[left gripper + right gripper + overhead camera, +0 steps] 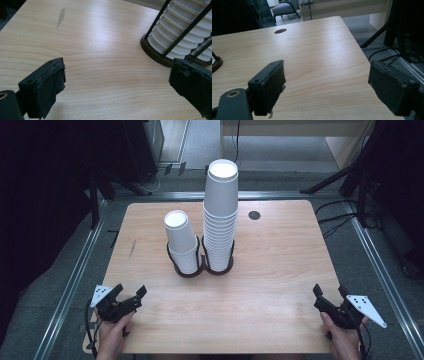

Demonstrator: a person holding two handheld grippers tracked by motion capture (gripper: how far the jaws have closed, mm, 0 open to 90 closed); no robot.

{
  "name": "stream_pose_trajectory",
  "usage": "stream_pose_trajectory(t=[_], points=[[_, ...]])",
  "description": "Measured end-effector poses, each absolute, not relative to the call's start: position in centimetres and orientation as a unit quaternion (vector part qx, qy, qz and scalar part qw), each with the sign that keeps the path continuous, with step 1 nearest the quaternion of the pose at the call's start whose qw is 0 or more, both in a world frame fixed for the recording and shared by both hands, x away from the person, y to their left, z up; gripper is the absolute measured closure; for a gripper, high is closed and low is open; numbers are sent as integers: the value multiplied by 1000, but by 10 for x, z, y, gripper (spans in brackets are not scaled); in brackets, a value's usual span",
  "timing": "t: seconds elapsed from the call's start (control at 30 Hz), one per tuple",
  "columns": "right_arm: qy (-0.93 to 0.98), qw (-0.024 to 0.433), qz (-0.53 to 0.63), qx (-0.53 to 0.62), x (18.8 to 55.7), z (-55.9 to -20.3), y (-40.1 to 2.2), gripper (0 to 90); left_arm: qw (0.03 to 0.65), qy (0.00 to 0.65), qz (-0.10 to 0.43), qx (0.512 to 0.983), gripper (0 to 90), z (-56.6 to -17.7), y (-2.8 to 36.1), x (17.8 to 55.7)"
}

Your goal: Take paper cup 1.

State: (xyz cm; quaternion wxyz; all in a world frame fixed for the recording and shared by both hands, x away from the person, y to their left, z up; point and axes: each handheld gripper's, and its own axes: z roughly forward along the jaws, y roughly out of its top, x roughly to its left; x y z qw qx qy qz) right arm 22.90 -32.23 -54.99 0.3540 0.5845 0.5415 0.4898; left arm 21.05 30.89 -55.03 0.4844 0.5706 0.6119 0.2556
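Two stacks of white paper cups stand upside down in a black wire holder (200, 270) at the middle of the wooden table (280, 270). The short stack (181, 242) is on the left, the tall stack (220, 215) on the right. My left gripper (131, 291) rests at the table's near left corner, open, with nothing between its jaws. In the left gripper view its open jaws (117, 67) point toward the cups (172, 37) and the holder base (155, 53). My right gripper (330, 291) sits at the near right edge, open and empty (327, 67), over bare wood.
A round cable hole (254, 215) lies behind the tall stack, also in the right gripper view as the hole (280, 31). Metal rails (75, 270) frame the table. Black stand legs (335, 180) and cables sit on the floor at the right.
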Motion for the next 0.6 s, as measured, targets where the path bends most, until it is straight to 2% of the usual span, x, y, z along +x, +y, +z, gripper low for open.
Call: stream_pose_trajectory(t=[0.3, 0.6], points=[[555, 371, 480, 569, 228, -550, -317, 143, 491, 609, 245, 572, 6, -550, 311, 210], [553, 368, 479, 573, 228, -550, -318, 142, 503, 606, 234, 570, 6, -551, 314, 210]])
